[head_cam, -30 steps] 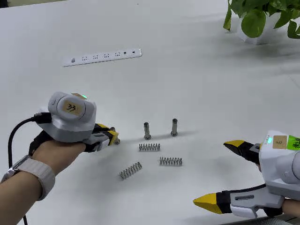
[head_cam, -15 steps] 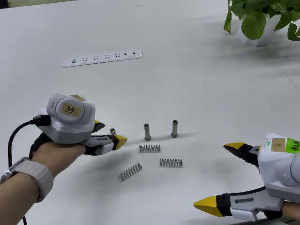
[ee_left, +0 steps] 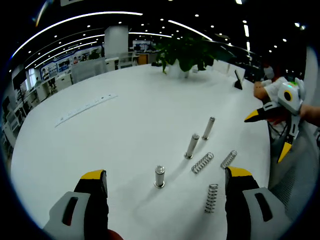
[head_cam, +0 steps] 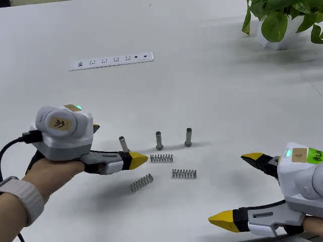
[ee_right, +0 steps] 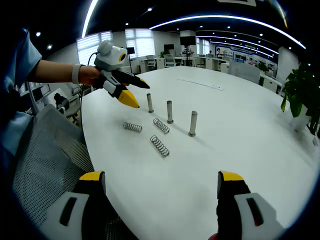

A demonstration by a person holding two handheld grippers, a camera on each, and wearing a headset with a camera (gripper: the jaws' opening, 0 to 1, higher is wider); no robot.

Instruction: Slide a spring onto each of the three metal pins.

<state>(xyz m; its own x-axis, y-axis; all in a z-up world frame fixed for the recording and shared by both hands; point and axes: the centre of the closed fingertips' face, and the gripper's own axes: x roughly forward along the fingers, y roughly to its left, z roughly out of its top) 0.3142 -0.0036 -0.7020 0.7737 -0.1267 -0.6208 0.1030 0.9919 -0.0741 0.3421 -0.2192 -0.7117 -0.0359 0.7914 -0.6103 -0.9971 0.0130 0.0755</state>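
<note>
L claw (ee_left: 166, 174), R claw (ee_right: 160, 176): jaws apart

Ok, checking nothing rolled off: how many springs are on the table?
3, all lying loose: one spring before the middle pin, one further right, one angled, front-left.

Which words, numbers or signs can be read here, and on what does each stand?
"33": tan sticker on the left gripper.
Too small or blurred to read: tan tag and green label on the right gripper; marks on the power strip.

White table (head_cam: 212, 75), potted plant (head_cam: 282, 20), power strip (head_cam: 111, 60), mesh chair (ee_right: 45, 165), ceiling light strips (ee_right: 225, 19)
</note>
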